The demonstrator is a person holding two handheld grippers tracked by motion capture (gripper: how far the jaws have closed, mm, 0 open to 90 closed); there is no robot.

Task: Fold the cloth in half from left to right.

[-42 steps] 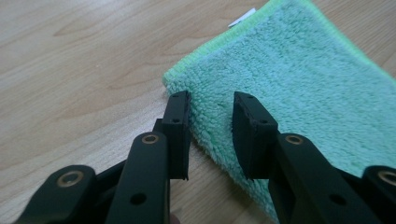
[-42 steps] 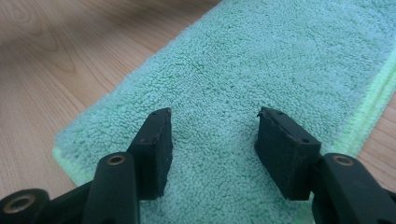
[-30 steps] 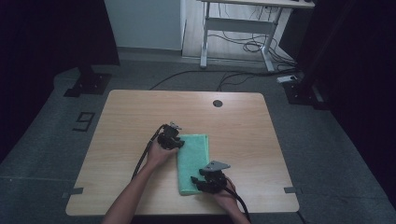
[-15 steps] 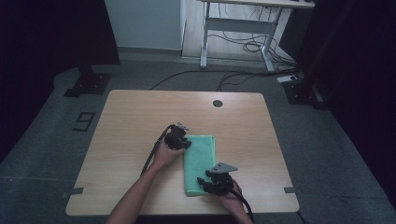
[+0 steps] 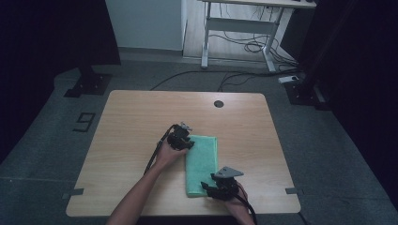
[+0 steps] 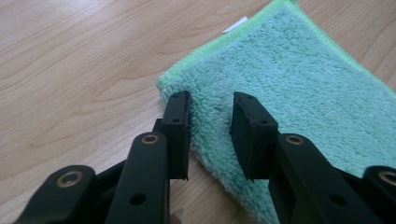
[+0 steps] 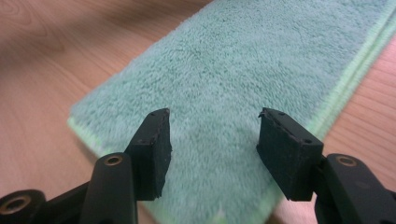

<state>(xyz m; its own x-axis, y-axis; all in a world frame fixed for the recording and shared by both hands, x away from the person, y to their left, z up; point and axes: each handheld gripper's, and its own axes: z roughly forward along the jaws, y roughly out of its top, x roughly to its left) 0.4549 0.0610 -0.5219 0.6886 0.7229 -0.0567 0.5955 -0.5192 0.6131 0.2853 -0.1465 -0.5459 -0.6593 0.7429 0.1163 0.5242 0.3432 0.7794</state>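
A folded green towel (image 5: 202,161) lies flat on the wooden table (image 5: 136,117), long side running away from the person. My left gripper (image 5: 180,139) is at its far left corner. In the left gripper view the jaws (image 6: 211,116) stand apart over that corner of the towel (image 6: 303,84) and pinch nothing. My right gripper (image 5: 223,185) is at the near right end. Its jaws (image 7: 212,126) have just been opening and stand wide above the towel (image 7: 261,51), with only flat cloth below. A white tag (image 6: 235,24) peeks out at the towel's edge.
A round cable hole (image 5: 218,103) sits near the table's far edge. Bare wood stretches left and right of the towel. Behind the table are a desk frame (image 5: 239,33), floor cables (image 5: 197,77) and two black stand bases (image 5: 89,84) (image 5: 305,91).
Both grippers and the towel have shifted a little to the right. The right gripper has also come slightly nearer the table's front edge.
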